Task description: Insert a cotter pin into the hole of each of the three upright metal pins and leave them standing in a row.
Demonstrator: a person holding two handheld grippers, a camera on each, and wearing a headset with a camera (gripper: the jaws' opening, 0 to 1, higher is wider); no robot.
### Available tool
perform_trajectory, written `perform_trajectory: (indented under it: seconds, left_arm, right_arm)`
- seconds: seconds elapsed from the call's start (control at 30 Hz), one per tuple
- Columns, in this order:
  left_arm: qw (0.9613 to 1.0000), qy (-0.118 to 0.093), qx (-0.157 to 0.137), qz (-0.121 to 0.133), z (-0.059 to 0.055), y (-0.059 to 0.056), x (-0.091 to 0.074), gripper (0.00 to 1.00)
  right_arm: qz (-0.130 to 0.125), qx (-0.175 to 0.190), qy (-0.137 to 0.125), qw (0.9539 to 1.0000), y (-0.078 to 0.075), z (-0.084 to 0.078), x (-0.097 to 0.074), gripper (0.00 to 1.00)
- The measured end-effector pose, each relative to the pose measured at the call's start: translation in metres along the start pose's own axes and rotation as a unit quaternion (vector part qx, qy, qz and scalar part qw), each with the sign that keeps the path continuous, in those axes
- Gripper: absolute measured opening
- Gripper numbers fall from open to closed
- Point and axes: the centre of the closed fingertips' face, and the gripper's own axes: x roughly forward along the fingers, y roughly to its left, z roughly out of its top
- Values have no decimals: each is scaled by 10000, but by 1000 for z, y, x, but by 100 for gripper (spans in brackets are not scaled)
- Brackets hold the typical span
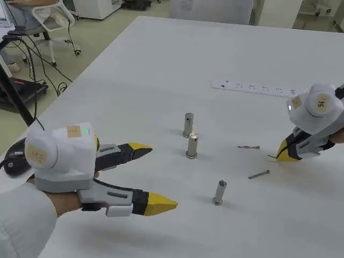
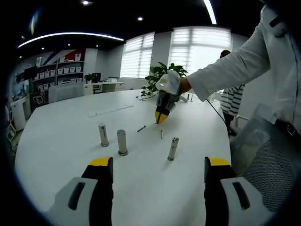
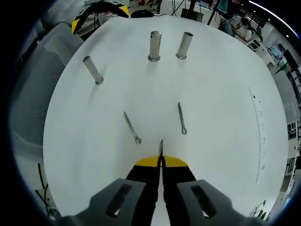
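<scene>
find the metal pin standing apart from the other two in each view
Head view: lone pin, lower centre, below the other two.
Left gripper view: rightmost of the three.
Right gripper view: upper left.
Shared landmark: white power strip.

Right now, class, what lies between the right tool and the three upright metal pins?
In the right gripper view, two loose cotter pins lie flat on the table between the right tool, holding a third, and the metal pins.

My head view looks down on the worktop [image 1: 134, 80]; the gripper views sit low, facing each other across the three pins [image 1: 192, 146] between left claw [image 1: 162, 176] and right claw [image 1: 281, 156].
</scene>
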Motion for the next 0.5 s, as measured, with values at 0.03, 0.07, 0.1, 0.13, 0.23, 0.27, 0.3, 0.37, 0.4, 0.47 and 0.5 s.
perform_trajectory:
  seconds: [0.03,0.07,0.1,0.13,0.23,0.27,0.3,0.37,0.4,0.47,0.5]
  left_arm:
    - [10000,-5,-6,-3,1,0,0,79]
    - [10000,-19,4,1,3,-1,1,79]
    - [10000,-37,23,9,4,-1,1,79]
    - [10000,-55,16,2,6,-2,1,79]
    - [10000,-95,20,-8,10,-4,1,78]
    - [9999,-101,21,-18,12,-5,2,78]
    - [9999,-105,30,-26,13,-6,2,77]
    - [9999,-116,28,-36,15,-8,3,77]
    - [9999,-125,25,-43,16,-9,3,77]
    - [9998,-204,-1,-56,20,-12,4,76]
    - [9997,-217,-14,-65,21,-13,4,76]
  right_arm:
    - [-9,-10,-2,10000,1,1,-1,2]
    - [-43,-41,-7,10000,1,3,-4,2]
    - [-65,-51,-12,10000,2,5,-6,2]
    - [-74,-53,-24,10000,3,7,-8,2]
    - [-144,-164,-71,9997,7,16,-15,2]
    - [-158,-190,-71,9997,8,18,-17,2]
    - [-191,-243,-82,9995,9,22,-20,2]
    - [-218,-300,-108,9993,13,27,-24,2]
    - [-235,-346,-123,9990,15,31,-27,2]
    - [-249,-427,-168,9986,20,38,-31,2]
    - [-250,-461,-179,9985,22,40,-33,2]
